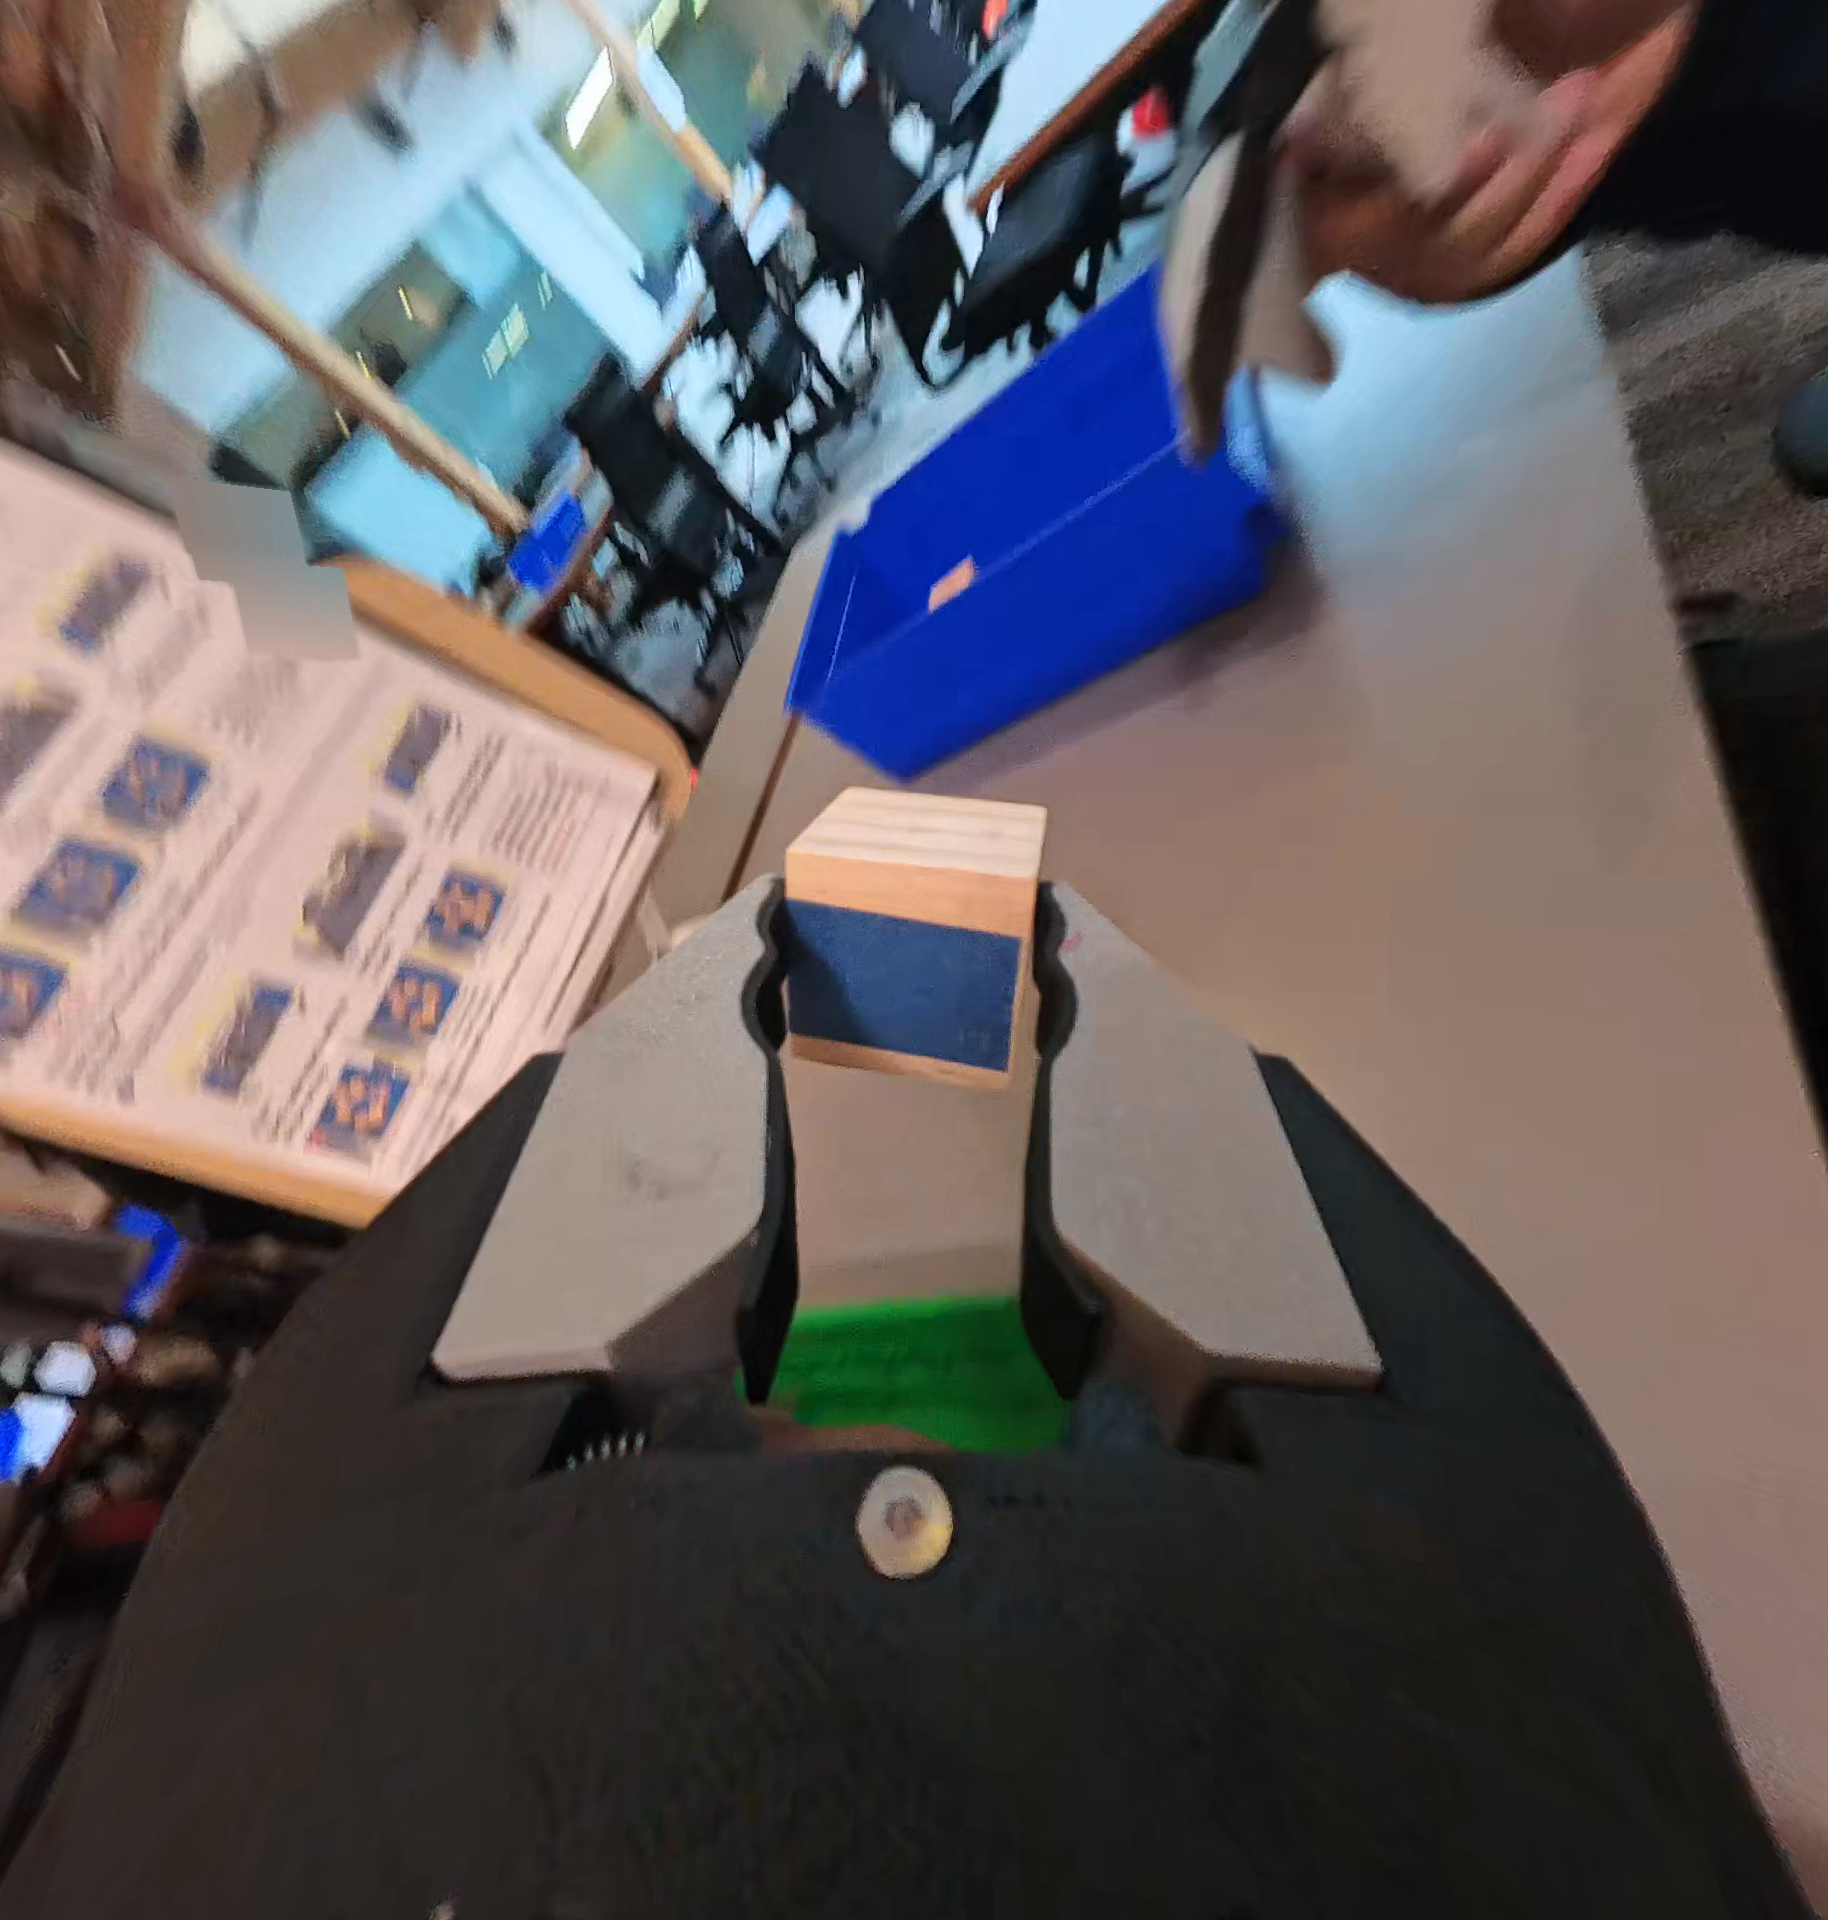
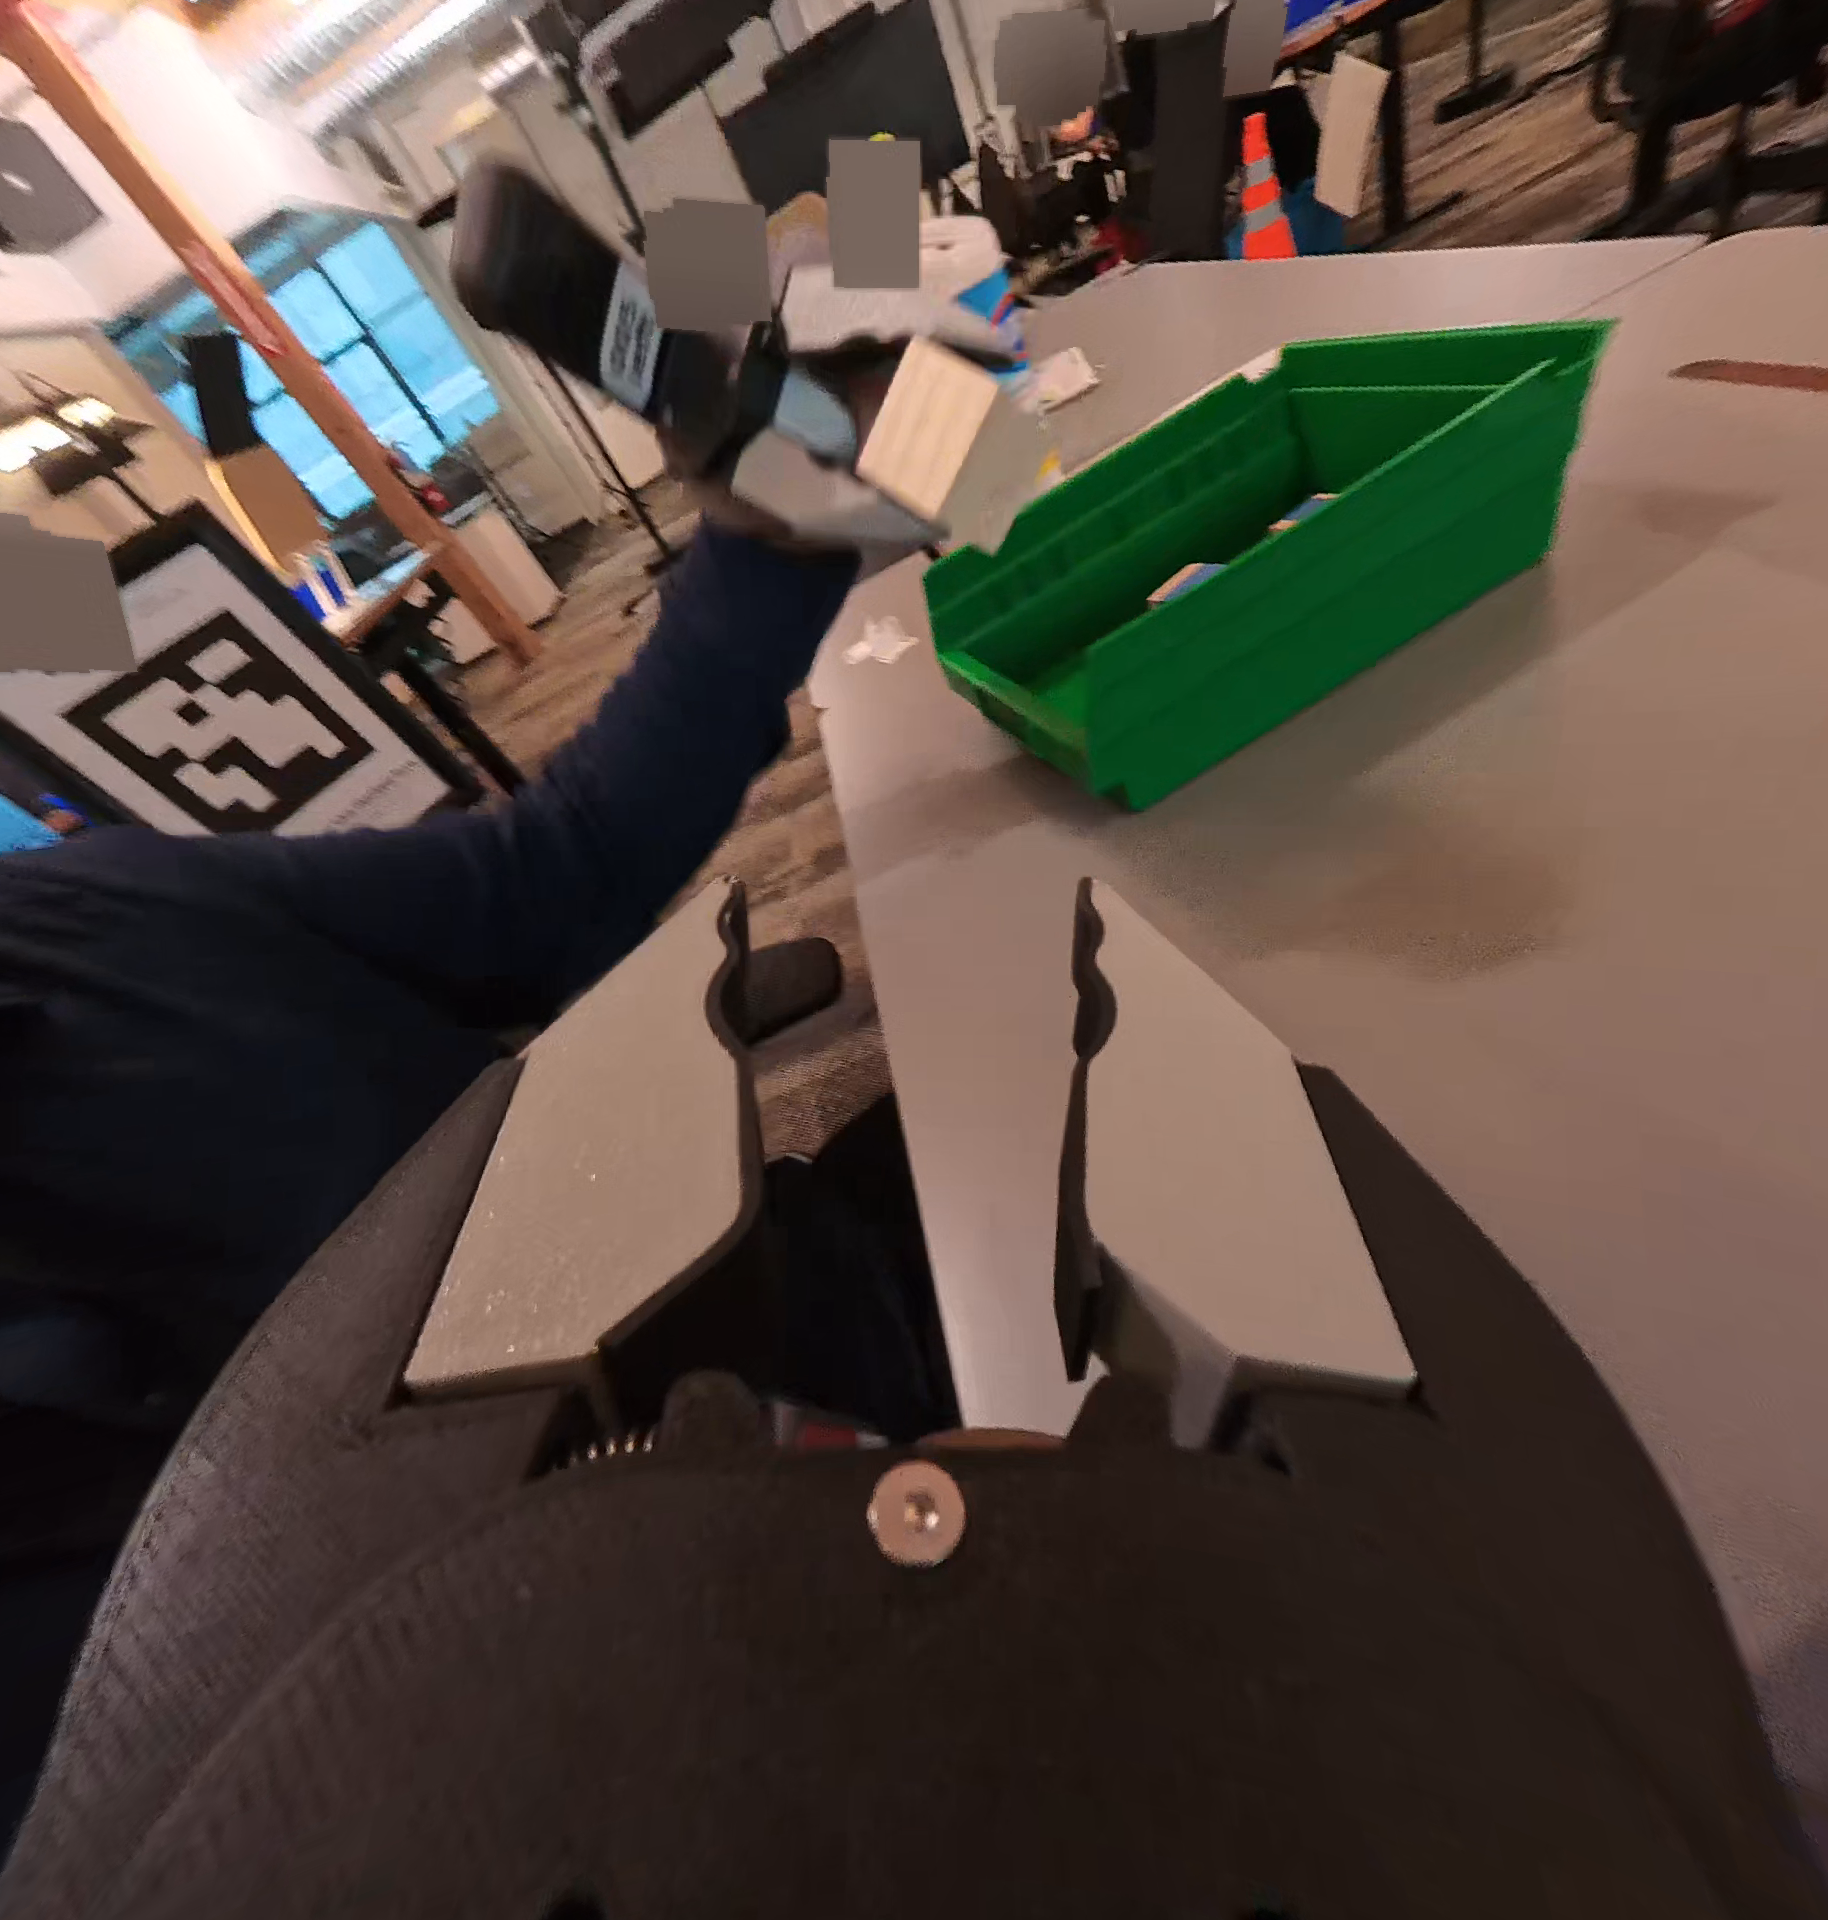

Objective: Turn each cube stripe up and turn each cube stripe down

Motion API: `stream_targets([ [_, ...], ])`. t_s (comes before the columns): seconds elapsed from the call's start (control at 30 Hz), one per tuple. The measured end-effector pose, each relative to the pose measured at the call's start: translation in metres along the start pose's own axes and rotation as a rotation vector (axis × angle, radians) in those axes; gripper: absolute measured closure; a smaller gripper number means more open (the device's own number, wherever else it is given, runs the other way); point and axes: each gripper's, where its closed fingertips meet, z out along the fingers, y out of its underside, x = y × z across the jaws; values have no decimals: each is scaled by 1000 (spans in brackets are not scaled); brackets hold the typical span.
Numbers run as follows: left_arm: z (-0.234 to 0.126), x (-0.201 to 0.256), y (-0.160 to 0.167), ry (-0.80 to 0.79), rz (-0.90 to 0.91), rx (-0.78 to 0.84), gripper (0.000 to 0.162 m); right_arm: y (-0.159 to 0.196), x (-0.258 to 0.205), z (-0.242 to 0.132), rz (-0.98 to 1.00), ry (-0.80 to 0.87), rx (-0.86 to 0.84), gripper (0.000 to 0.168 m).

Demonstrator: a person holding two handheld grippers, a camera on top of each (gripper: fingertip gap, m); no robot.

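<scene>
1. Table [image 2: 1409, 935], grey and wide, is carrying a green bin [image 2: 1253, 582] with more cubes lying inside, and a blue bin [image 1: 1035, 592].
2. Left gripper [image 1: 910, 966] is pinching the wooden cube [image 1: 915, 935] by two opposite plain sides, lifted above the table, its blue stripe facing the camera.
3. Right gripper [image 2: 905, 935] is hanging spread and empty.
4. Cube is looking light, rigid and smooth-faced; flat parallel sides are suiting a firm, centred pinch.

Bare grey table [image 2: 1305, 1039] ahead of the empty right gripper [image 2: 905, 914], green bin [image 2: 1149, 707] further off, blue bin [image 1: 993, 665] beyond the left gripper [image 1: 910, 925]
</scene>
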Motion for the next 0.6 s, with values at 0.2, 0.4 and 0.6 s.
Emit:
stream_targets([
  [0.2, 19, 73, -64, -134, 75, 271, 117, 22, -28, 39, 27, -89, -72, 99],
  [0.4, 40, 105, -81, -119, 93, 320, 117, 5, -37, 49, 83, -128, 28, 98],
  [0.6, 51, 121, -88, -92, 123, 332, 117, 19, -35, 65, 114, -147, -11, 94],
])
